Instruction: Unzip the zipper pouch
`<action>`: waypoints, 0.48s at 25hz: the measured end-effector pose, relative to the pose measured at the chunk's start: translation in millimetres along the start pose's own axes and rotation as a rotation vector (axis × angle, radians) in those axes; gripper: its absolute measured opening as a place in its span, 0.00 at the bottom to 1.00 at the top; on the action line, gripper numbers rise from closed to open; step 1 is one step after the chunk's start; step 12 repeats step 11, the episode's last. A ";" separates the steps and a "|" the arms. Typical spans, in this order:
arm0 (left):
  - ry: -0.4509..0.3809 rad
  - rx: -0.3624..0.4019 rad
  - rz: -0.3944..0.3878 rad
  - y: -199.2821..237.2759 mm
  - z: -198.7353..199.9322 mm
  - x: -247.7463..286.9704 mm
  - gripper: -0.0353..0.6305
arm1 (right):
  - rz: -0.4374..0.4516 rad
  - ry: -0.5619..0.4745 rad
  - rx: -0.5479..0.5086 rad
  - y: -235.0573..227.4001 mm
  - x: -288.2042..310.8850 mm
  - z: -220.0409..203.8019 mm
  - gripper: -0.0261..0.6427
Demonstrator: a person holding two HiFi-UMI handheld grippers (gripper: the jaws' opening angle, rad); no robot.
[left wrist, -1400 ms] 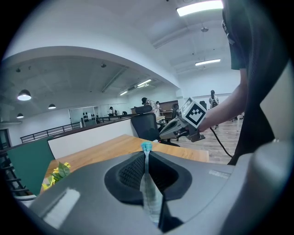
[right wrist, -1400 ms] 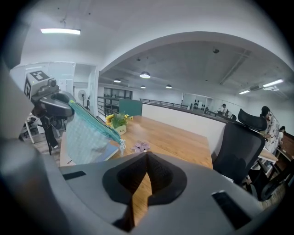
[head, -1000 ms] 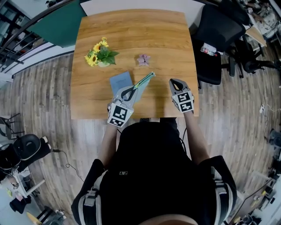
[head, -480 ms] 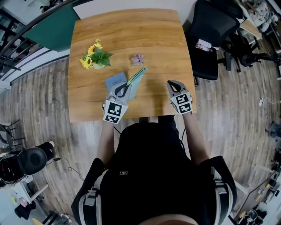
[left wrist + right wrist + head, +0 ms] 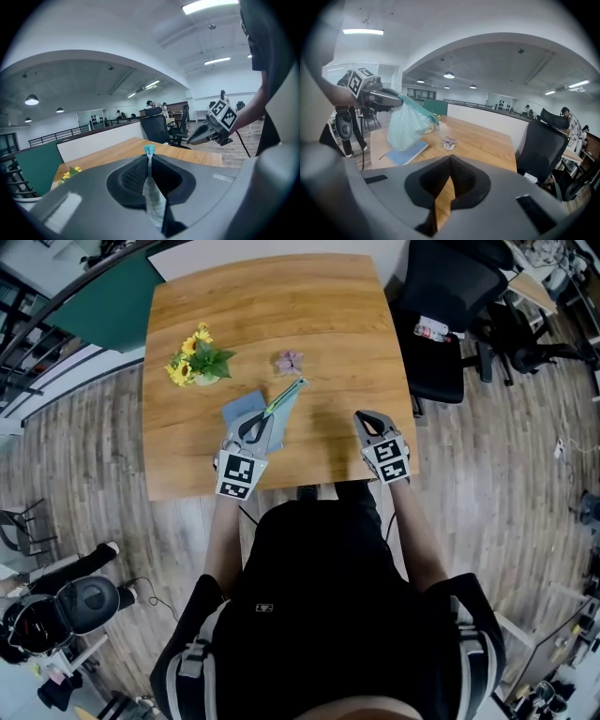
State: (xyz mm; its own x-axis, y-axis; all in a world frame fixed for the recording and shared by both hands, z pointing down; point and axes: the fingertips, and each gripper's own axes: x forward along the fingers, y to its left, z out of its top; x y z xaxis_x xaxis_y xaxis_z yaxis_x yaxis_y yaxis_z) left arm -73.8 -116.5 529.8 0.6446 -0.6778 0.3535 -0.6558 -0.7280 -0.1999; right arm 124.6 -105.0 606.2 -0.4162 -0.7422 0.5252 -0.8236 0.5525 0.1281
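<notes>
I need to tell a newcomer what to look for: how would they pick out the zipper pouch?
Find the wooden table, then the left gripper at its near edge. The pouch is clamped in its jaws, lifted above a blue notebook. It alone is soft pale checked fabric with a teal zipper edge.

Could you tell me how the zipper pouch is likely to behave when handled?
Probably floppy: the pouch sags from one edge pinched in the left gripper. Likely light, since that pinch carries it whole. It may swing when tugged, being held at one end only.
</notes>
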 end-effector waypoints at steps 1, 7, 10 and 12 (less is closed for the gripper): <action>0.002 0.000 0.000 -0.8 -0.1 0.5 0.09 | 0.001 -0.003 -0.001 0.1 -0.7 0.1 0.04; 0.002 0.001 0.001 -5.0 -0.2 6.4 0.09 | 0.026 -0.002 -0.011 0.4 -2.6 -5.4 0.04; 0.003 -0.003 0.000 -6.3 2.4 7.1 0.09 | 0.034 -0.001 -0.007 -0.8 -5.3 -5.6 0.04; 0.003 -0.003 -0.001 -6.8 3.5 7.3 0.09 | 0.036 -0.004 -0.006 -1.7 -5.8 -5.7 0.04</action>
